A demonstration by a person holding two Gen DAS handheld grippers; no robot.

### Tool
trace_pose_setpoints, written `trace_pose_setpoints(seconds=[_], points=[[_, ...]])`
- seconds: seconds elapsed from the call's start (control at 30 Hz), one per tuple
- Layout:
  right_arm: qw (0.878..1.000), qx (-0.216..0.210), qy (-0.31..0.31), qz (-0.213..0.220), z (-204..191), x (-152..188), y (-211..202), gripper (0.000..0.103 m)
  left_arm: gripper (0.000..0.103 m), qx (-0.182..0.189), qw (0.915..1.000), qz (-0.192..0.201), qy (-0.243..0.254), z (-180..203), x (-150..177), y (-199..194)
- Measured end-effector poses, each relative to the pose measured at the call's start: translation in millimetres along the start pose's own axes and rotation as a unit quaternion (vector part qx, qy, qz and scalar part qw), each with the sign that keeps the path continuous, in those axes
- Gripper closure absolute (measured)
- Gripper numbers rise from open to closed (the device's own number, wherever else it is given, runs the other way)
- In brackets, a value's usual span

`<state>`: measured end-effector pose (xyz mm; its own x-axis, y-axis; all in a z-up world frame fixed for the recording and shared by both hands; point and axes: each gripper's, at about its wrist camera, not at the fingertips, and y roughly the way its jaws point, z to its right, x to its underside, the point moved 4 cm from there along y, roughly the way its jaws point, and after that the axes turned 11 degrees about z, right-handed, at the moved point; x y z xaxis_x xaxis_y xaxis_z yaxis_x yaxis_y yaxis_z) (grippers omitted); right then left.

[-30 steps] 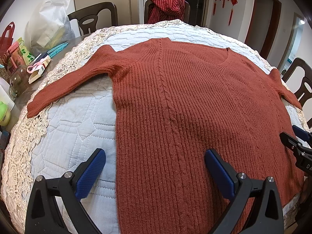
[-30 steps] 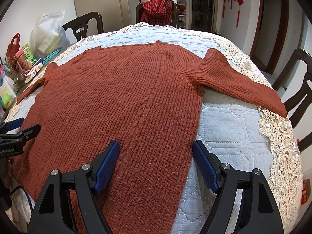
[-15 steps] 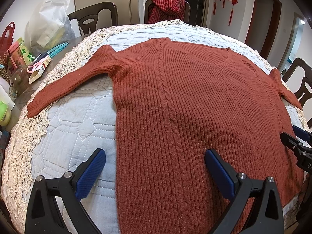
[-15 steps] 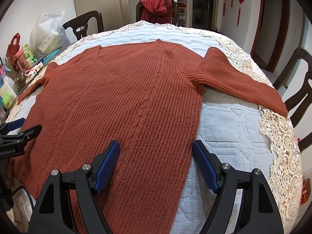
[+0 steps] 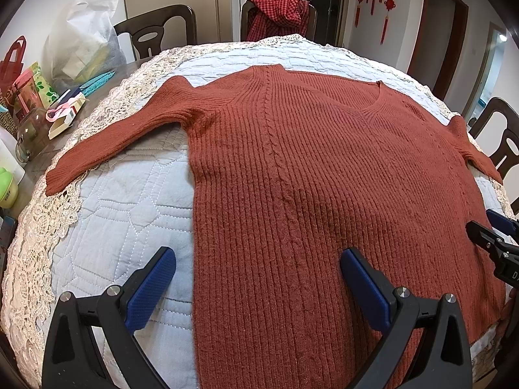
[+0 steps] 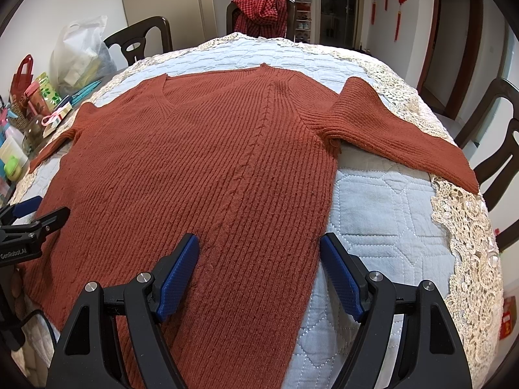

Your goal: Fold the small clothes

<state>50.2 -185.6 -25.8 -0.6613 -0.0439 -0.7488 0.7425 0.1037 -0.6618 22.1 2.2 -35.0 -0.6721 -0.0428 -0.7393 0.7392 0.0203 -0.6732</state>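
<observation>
A rust-red ribbed V-neck sweater (image 5: pixel 308 168) lies flat, front up, on a pale quilted cloth (image 5: pixel 123 214), both sleeves spread out. It also shows in the right wrist view (image 6: pixel 207 168). My left gripper (image 5: pixel 258 269) is open, above the sweater's lower left side, its left finger over the quilt. My right gripper (image 6: pixel 259 259) is open, above the lower right side, straddling the sweater's right edge. Each gripper shows at the edge of the other's view, the right gripper (image 5: pixel 493 236) and the left gripper (image 6: pixel 32 217). Neither holds anything.
The round table has a lace-edged cloth (image 6: pixel 467 227). At the left stand a white plastic bag (image 5: pixel 84 42), gift bags, a glass jar (image 5: pixel 32 129) and a green bottle (image 5: pixel 8 188). Dark wooden chairs ring the table; one holds a red checked garment (image 5: pixel 279 13).
The right gripper has edged slightly forward over the sweater. The left gripper and sweater have not visibly moved.
</observation>
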Motion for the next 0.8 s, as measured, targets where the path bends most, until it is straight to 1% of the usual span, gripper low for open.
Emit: trace_pose_setpoints(seconds=[0.17,0.8], points=[[1.000,0.001,-0.003,0.008,-1.5,2.0,-0.6,0.026,0.000,0.000,1.0000,0.000,0.000,0.4,0.1,-0.4],[1.000,0.002,-0.004,0.009,-1.4,1.5,-1.2,0.026,0.000,0.000,1.0000,0.000,0.000,0.6,0.5,-0.5]])
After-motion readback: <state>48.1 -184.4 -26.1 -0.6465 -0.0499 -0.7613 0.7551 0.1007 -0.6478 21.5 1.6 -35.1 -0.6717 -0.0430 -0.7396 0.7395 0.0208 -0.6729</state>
